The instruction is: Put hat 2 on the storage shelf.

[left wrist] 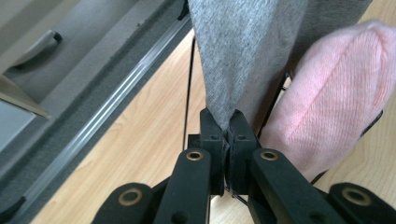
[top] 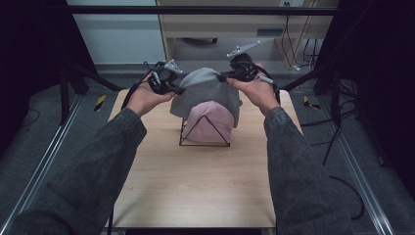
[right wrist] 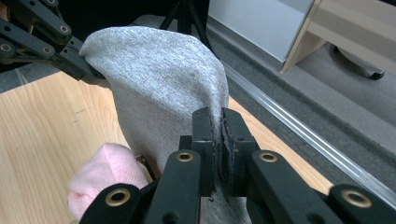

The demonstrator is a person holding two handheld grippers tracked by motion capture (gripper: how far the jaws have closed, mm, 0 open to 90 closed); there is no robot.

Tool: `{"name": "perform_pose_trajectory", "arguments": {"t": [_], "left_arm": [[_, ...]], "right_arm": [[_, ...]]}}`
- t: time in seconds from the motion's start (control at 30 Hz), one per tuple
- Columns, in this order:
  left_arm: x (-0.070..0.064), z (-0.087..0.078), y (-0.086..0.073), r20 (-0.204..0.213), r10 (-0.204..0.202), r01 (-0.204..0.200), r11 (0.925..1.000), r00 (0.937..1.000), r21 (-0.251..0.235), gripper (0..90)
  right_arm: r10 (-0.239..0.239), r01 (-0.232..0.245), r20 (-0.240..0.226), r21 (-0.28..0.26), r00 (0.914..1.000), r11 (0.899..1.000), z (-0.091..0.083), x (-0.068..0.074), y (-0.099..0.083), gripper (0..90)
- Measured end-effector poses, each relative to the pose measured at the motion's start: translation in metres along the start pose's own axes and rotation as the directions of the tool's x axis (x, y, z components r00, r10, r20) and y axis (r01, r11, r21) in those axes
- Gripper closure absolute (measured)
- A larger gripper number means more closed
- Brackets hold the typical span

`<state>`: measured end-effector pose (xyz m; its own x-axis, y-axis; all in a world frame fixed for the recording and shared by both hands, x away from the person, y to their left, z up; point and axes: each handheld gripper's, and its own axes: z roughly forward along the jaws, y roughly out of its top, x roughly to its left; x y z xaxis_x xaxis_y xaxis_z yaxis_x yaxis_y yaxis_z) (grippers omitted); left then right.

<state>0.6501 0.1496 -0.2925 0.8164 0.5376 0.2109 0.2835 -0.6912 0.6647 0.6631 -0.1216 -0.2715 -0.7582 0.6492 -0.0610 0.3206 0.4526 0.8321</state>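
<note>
Seen from above: a light wooden table (top: 195, 186), its near half bare, open floor and metal rails to either side. Toward the far edge, at the middle, a black wire stand (top: 204, 131) carrying a pink knit hat (top: 211, 122), rounded crown up, filling the stand's triangular frame.

Held above and partly draped over the pink hat, a grey knit hat (top: 205, 90), stretched between two hand-held grippers. Long axis running left to right across the table, from one gripper to the other; crown humped upward and toward the far side, loose cloth hanging down over the pink hat's top and right flank.

Left gripper (top: 177, 89), held by the left hand (top: 144, 98), at the grey hat's left edge. In the left gripper view, jaws pressed together on a fold of the grey cloth (left wrist: 243, 56), the pink hat (left wrist: 336, 102) just beside at right, table edge and floor rail at left.

Right gripper (top: 222, 77), held by the right hand (top: 259, 93), at the hat's right edge, slightly higher and farther back. In the right gripper view, jaws pinched on the grey cloth (right wrist: 159, 79), the left gripper (right wrist: 86, 65) clamped at its opposite corner, the pink hat (right wrist: 105, 175) below, table edge near at right.
</note>
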Motion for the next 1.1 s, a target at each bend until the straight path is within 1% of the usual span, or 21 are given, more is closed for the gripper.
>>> {"name": "perform_pose_trajectory", "arguments": {"t": [0.17,0.43,0.57,0.93,1.07,1.1], "left_arm": [[-0.002,0.005,-0.007,0.014,-0.003,0.003,0.9999,0.9999,0.014,87.5],[-0.003,0.014,-0.016,0.021,-0.013,0.013,0.9996,0.9997,0.027,87.5],[-0.004,0.016,-0.019,0.025,-0.01,0.009,0.9994,0.9996,0.032,87.5],[-0.005,0.02,-0.026,0.032,-0.024,0.023,0.9991,0.9992,0.036,87.5],[-0.005,0.02,-0.029,0.03,-0.018,0.016,0.999,0.9994,0.042,87.5],[-0.006,0.021,-0.029,0.031,-0.026,0.024,0.9989,0.9992,0.039,87.5]], "right_arm": [[0.005,-0.005,-0.007,0.017,1.0,1.0,0.006,0.002,-0.008,85.6],[0.016,-0.016,-0.018,0.035,0.9997,0.999,0.015,0.005,-0.018,85.7],[0.023,-0.022,-0.023,0.038,0.9995,0.999,0.019,0.005,-0.021,85.6],[0.028,-0.026,-0.029,0.052,0.9992,0.998,0.025,0.007,-0.025,85.6],[0.026,-0.025,-0.03,0.057,0.9992,0.998,0.027,0.008,-0.027,85.5],[0.029,-0.027,-0.03,0.06,0.9991,0.998,0.028,0.008,-0.027,85.6]]}}
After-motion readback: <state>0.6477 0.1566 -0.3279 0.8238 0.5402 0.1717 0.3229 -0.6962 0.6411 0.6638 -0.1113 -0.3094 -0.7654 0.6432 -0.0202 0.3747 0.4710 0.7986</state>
